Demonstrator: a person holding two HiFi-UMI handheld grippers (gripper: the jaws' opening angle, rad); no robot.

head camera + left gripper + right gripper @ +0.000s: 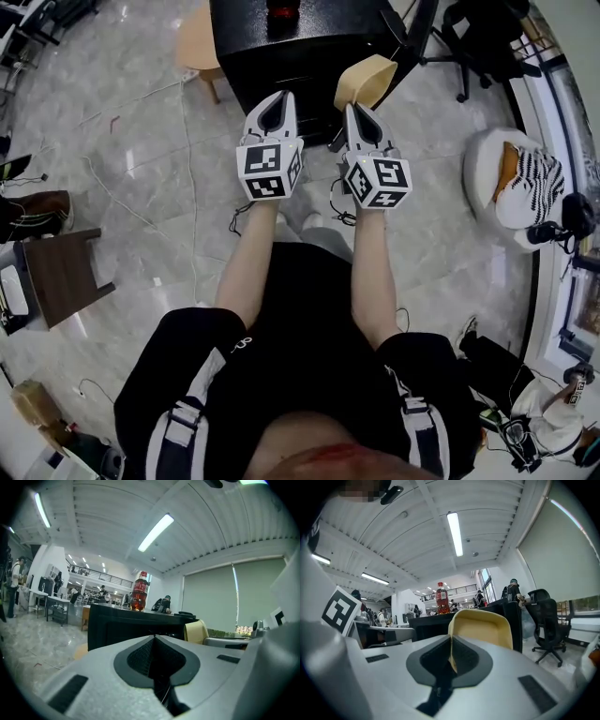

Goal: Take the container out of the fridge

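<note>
A beige, shallow container point(367, 82) is pinched by its rim in my right gripper point(358, 111), just in front of the black mini fridge point(300, 42). In the right gripper view the container point(480, 626) rises from between the closed jaws of the right gripper point(451, 660), tilted on edge. My left gripper point(275, 108) hangs beside the right one, jaws together and empty, pointing at the fridge. The left gripper view shows the left gripper point(154, 656), the fridge point(136, 627) ahead and the container point(197, 631) at its right.
A red drink bottle point(139, 591) stands on top of the fridge. A wooden stool point(197, 42) sits left of the fridge, and a black office chair point(478, 37) stands to its right. Cables point(141, 216) lie on the marble floor, and a dark low table point(61, 274) sits at the left.
</note>
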